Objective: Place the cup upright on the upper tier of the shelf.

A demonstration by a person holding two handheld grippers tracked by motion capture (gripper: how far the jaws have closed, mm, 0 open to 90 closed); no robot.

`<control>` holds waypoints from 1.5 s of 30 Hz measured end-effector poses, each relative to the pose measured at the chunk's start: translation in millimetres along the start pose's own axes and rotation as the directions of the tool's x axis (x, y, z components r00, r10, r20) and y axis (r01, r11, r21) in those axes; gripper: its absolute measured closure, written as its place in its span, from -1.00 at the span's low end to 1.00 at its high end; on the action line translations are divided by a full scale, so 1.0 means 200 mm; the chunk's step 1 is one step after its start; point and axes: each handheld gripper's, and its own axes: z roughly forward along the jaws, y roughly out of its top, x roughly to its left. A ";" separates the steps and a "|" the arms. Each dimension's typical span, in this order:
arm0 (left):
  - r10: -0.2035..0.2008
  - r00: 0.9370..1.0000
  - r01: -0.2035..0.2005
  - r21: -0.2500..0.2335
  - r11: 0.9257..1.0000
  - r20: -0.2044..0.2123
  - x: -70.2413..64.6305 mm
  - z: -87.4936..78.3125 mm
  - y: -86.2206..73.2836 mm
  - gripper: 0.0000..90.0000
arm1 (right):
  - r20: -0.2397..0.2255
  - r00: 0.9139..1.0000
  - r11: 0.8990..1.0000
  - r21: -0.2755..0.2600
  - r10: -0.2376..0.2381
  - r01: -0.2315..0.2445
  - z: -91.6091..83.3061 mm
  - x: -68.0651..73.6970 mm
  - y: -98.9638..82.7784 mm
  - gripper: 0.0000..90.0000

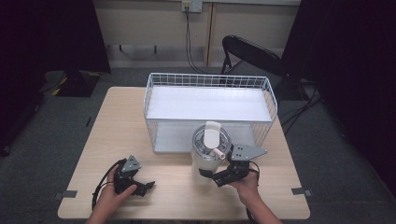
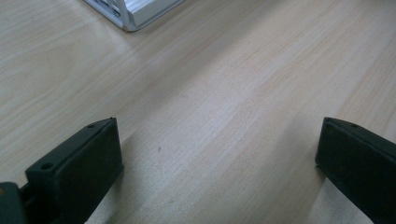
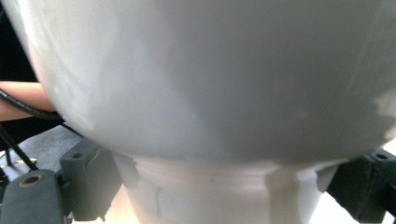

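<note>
Our right tool [image 1: 215, 176] is clamped on the jug [image 1: 208, 156], just short of the basket [image 1: 154, 100] ahead; placing it remains. Our left tool [image 1: 140, 187] rests apart on the surface [image 1: 112, 121].

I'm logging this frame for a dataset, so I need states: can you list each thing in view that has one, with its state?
White jug: upright on the table, lid on, pressed between the right tongs.
Right tongs: shut on the jug's lower body.
Left tongs: open, nothing between them, low over bare table.
Wire basket: upright, holds nothing.
Folding chair: unfolded, unoccupied.
</note>
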 end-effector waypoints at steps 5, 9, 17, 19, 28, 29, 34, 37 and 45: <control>0.001 1.000 -0.001 0.000 1.000 0.000 0.00 0.00 0.00 -1.00 | -0.002 1.000 1.000 -0.001 0.013 -0.013 -0.02 -0.02 0.02 -0.77; -0.001 1.000 0.001 0.000 1.000 0.000 0.00 0.00 0.00 -1.00 | 0.006 1.000 1.000 -0.003 0.011 -0.011 -0.03 -0.03 0.04 -0.77; 0.000 1.000 0.000 0.000 1.000 0.000 0.00 0.00 0.00 -1.00 | 0.007 1.000 1.000 0.010 0.003 -0.003 -0.05 -0.04 0.10 -0.77; 0.002 1.000 -0.002 0.001 1.000 0.000 0.00 0.00 0.00 -1.00 | 0.006 1.000 1.000 0.013 0.004 -0.004 -0.05 -0.05 0.11 -0.77; 0.000 1.000 0.000 0.000 1.000 0.000 0.00 0.00 0.00 -1.00 | 0.005 1.000 1.000 0.008 0.011 -0.011 -0.06 -0.07 0.18 -0.77; 0.001 1.000 -0.001 0.000 1.000 0.000 0.00 0.00 0.00 -1.00 | 0.006 1.000 1.000 0.006 0.011 -0.011 -0.06 -0.07 0.18 -0.77; 0.001 1.000 -0.001 -0.001 1.000 0.000 0.00 0.00 0.00 -1.00 | 0.007 1.000 1.000 0.004 0.017 -0.017 -0.06 -0.07 0.21 -0.77; 0.002 1.000 -0.002 0.001 1.000 0.000 0.00 0.00 0.00 -1.00 | 0.006 1.000 1.000 -0.005 0.018 -0.018 -0.07 -0.07 0.24 -0.77; 0.001 1.000 -0.001 0.000 1.000 0.000 0.00 0.00 0.00 -1.00 | -0.001 1.000 1.000 -0.009 0.022 -0.022 -0.07 -0.09 0.29 -0.77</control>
